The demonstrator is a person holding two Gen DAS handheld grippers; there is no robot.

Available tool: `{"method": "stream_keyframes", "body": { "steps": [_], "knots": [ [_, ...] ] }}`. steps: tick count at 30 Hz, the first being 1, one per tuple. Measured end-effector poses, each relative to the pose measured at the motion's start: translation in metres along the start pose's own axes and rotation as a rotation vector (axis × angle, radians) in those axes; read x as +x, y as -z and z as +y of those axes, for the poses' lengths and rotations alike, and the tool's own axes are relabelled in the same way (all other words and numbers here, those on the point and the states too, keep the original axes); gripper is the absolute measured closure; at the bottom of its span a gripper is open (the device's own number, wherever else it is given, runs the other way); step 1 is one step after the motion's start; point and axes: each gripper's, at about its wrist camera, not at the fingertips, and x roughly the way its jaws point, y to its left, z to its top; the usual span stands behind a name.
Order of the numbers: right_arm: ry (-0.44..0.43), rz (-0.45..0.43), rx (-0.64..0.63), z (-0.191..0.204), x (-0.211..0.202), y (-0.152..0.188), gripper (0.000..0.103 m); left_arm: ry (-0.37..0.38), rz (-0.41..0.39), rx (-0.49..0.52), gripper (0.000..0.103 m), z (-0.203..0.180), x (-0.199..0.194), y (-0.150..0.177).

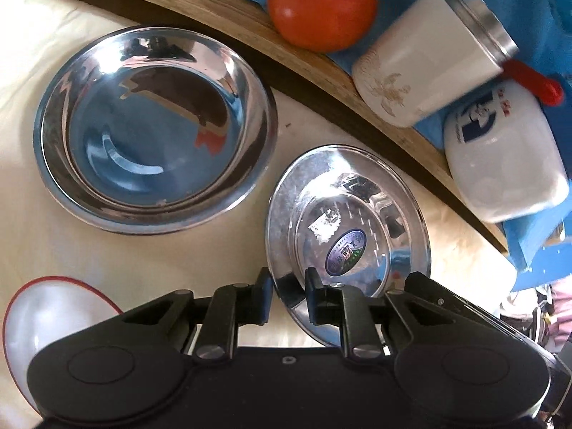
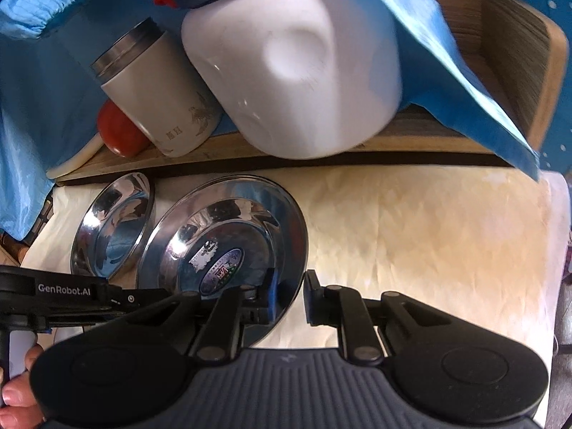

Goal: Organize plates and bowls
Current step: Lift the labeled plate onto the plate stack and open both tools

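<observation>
**Steel plate gripped on two sides, stack waiting beside it**

Plates of polished steel are the business here. The small steel plate (image 1: 348, 221), with an oval sticker (image 1: 346, 250) at its centre, is tilted up off the cream cloth (image 1: 43, 71), its near edge raised. The left gripper (image 1: 289, 295) is clamped on the near left part of its rim, one pad inside the dish and one outside. The right gripper (image 2: 287, 296) straddles the right side of the same rim (image 2: 298, 250) with its jaws drawn close, and it looks clenched on the rim, though contact at the outer pad is hard to confirm. A two-sided hold like this probably keeps a slippery, shallow plate from pivoting as it is lifted.

Just beside it, up and to the left in the left wrist view, sits the larger steel dish (image 1: 155, 128); a second rim shows beneath it, so it appears to be nested dishes already stacked. That is the likely destination for the held plate. Both dishes are empty.

A red-rimmed white plate (image 1: 39, 318) lies at the lower left, partly hidden by the gripper body.

Behind, on a wooden tray (image 1: 228, 18) draped with blue cloth (image 2: 46, 71), a tomato (image 1: 321, 5), a steel-rimmed white canister (image 1: 429, 57) and a white jar (image 1: 507, 157) lie toppled.
</observation>
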Motion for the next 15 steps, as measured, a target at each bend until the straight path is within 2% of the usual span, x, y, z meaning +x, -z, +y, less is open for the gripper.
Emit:
{"method": "stream_keyframes", "body": {
  "steps": [8,15],
  "knots": [
    [0.007,-0.022,0.022,0.007,-0.008,0.010,0.086,0.017,0.007,0.062,0.083,-0.004,-0.006,0.005],
    [0.011,-0.055,0.021,0.008,-0.024,0.014,0.086,0.030,-0.020,0.116,0.083,-0.005,-0.014,0.005]
  ]
}}
